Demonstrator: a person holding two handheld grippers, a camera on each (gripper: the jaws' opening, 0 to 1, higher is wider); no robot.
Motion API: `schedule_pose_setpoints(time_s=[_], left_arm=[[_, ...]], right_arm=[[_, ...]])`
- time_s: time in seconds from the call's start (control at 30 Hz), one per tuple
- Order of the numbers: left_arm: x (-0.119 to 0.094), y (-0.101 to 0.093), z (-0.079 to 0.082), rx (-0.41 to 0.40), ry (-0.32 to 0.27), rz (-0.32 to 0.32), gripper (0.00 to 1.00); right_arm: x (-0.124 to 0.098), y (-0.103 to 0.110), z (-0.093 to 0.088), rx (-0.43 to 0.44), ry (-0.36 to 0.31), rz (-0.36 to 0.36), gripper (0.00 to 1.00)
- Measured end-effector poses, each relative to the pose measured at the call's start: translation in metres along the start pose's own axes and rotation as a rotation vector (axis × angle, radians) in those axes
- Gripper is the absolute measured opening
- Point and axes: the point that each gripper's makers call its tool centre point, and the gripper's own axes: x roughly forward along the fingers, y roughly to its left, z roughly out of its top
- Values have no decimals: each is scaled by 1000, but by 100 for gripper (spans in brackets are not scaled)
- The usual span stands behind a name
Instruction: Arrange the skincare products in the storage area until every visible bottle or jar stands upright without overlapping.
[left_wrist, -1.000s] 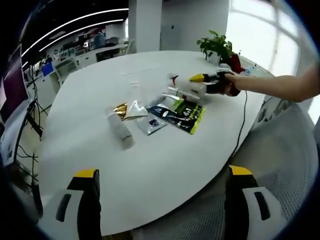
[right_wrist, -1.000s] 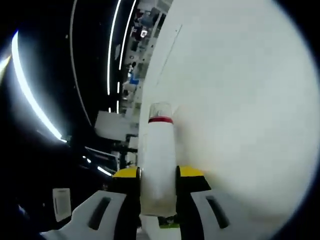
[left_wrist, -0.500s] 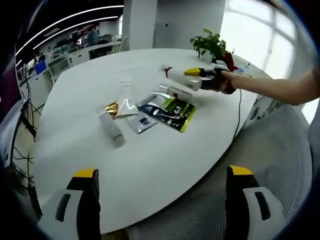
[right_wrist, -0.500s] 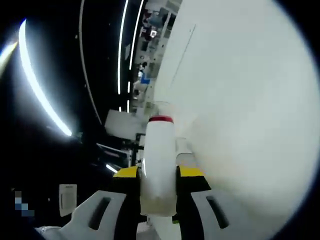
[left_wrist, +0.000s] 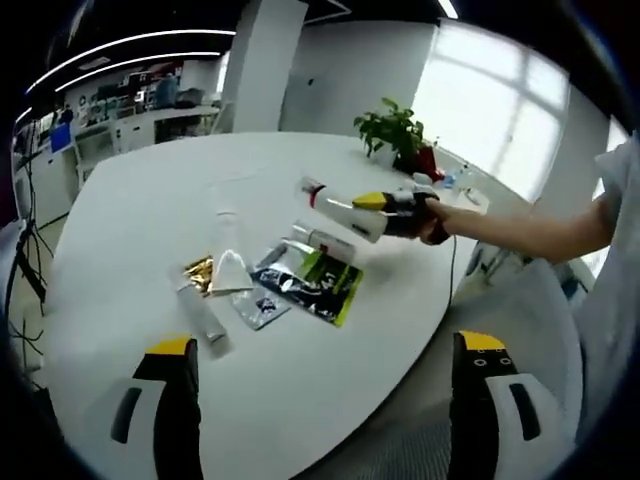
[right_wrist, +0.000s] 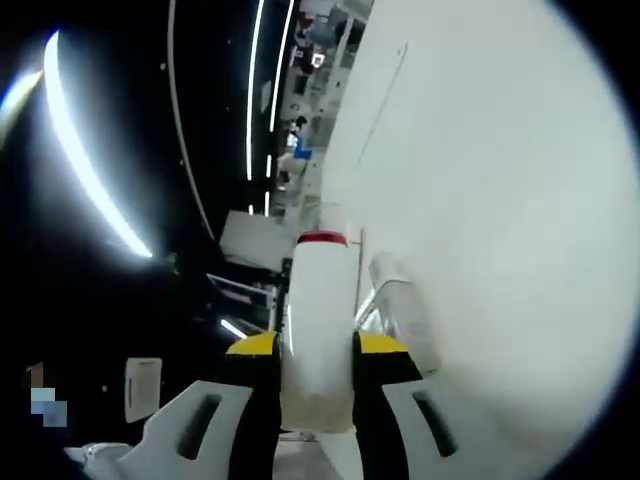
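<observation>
Jaws of the right gripper are clamped on a white bottle with a red band under its clear cap, gripping it across the lower body, and in the left gripper view the same bottle hangs tilted, close to lying flat in the air, above the far side of the tabletop, carried by an outstretched arm that reaches in from the right edge. Jaws of the left gripper stand wide apart with nothing between them, hovering over the near edge of the tabletop. The main risk, as I judge it, is in setting the bottle down: it must be rolled upright first, and a narrow base placed at a slant would likely topple. It could also slide through the grip, since the smooth body is pinched from only two sides. A second bottle lies on its side just beneath it, resting on a dark green-edged sachet, so a low pass may knock it and make it roll. Nearer the middle of the tabletop lie a white tube, a gold sachet and a clear pouch, close together and partly overlapping. A potted plant stands at the far edge.
</observation>
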Motion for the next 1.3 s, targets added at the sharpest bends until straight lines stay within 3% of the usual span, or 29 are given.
schedule_pose_setpoints(time_s=[0.27,0.37,0.67,0.77,0.97,1.1,1.3], left_arm=[[26,1,28,-14,-50,-85,96],[35,0,44,-19,-121,-117,97],[57,-1,72,-112,-160,-203,85],[67,-1,85,-162,-203,-246,79],[87,2,91,-200,-204,-272,70],[94,-2,102,-272,-272,-319,59],[106,0,99,-363,-290,-351,58]], right_arm=[[-1,12,-13,13,8,22,25],[-1,19,-16,8,12,36,25],[4,43,-27,-4,34,91,25],[6,49,-32,-6,46,105,25],[10,60,-38,-9,55,134,25],[12,65,-44,-20,69,138,25],[15,76,-53,-24,88,167,25]])
